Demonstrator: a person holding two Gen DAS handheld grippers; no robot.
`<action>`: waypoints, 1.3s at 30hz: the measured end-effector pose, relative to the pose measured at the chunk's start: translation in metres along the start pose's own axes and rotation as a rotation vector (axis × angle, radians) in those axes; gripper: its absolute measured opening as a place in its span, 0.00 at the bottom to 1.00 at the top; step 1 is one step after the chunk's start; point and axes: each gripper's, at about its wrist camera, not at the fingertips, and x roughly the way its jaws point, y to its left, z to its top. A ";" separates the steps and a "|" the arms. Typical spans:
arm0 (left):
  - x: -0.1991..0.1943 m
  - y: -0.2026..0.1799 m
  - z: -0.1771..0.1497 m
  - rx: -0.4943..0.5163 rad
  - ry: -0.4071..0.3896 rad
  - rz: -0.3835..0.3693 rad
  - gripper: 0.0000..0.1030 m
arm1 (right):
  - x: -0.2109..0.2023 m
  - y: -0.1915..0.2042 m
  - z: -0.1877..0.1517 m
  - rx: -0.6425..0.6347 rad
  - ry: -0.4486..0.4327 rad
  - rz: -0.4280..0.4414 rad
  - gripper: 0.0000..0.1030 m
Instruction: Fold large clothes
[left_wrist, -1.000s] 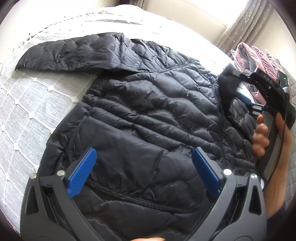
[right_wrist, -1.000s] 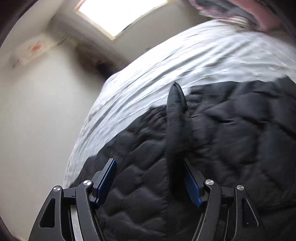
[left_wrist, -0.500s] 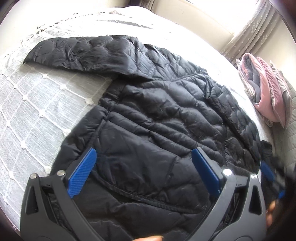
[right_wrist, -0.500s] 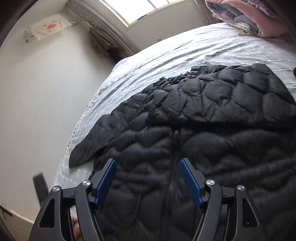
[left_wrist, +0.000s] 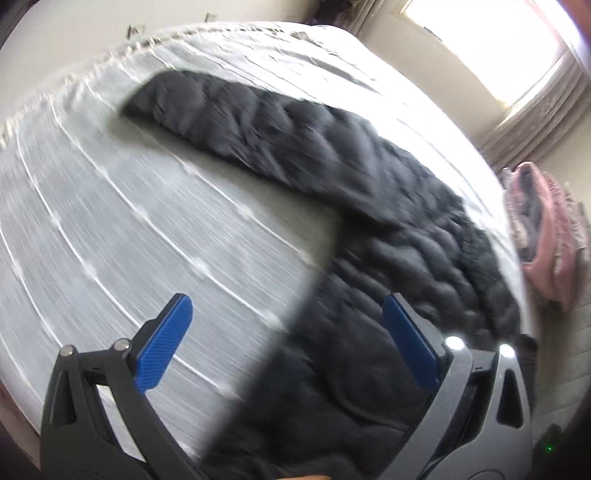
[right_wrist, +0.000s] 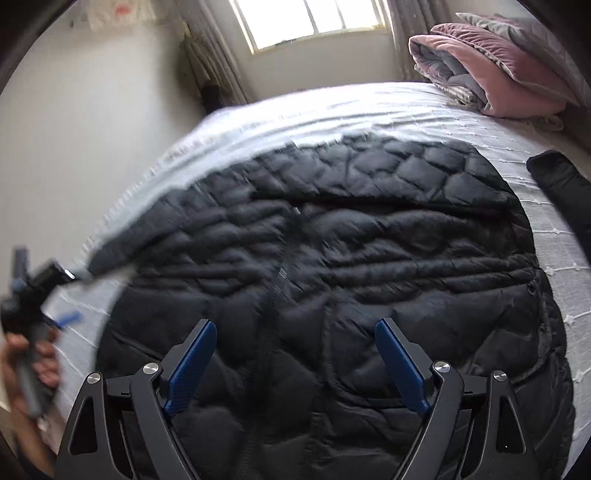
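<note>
The black quilted puffer jacket (right_wrist: 332, 258) lies front-up on the bed (left_wrist: 110, 240), zipper (right_wrist: 280, 273) running away from my right claw (right_wrist: 295, 365). One sleeve is folded across the chest. The other sleeve (left_wrist: 277, 140) extends out to the left over the bedspread. My left claw (left_wrist: 291, 343) is nearer: that sleeve lies ahead of it, up and left, long axis diagonal. Left claw stands apart, empty. Right claw jaws are opening, nothing between them. I read no brand or label; the wall notice is illegible.

We are in a home bedroom — a bed (right_wrist: 369, 107) with white coverlet, folded quilts (right_wrist: 491, 70), a curtained window (right_wrist: 310, 22).
</note>
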 end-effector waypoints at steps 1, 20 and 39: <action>0.003 0.009 0.010 0.000 -0.008 0.027 1.00 | 0.003 0.001 -0.001 -0.013 0.017 -0.013 0.86; 0.093 0.105 0.139 -0.234 -0.015 0.390 0.98 | -0.006 -0.002 0.001 -0.036 -0.017 -0.003 0.86; 0.004 0.053 0.160 -0.177 -0.220 0.172 0.05 | -0.009 -0.039 0.009 0.080 -0.034 -0.043 0.86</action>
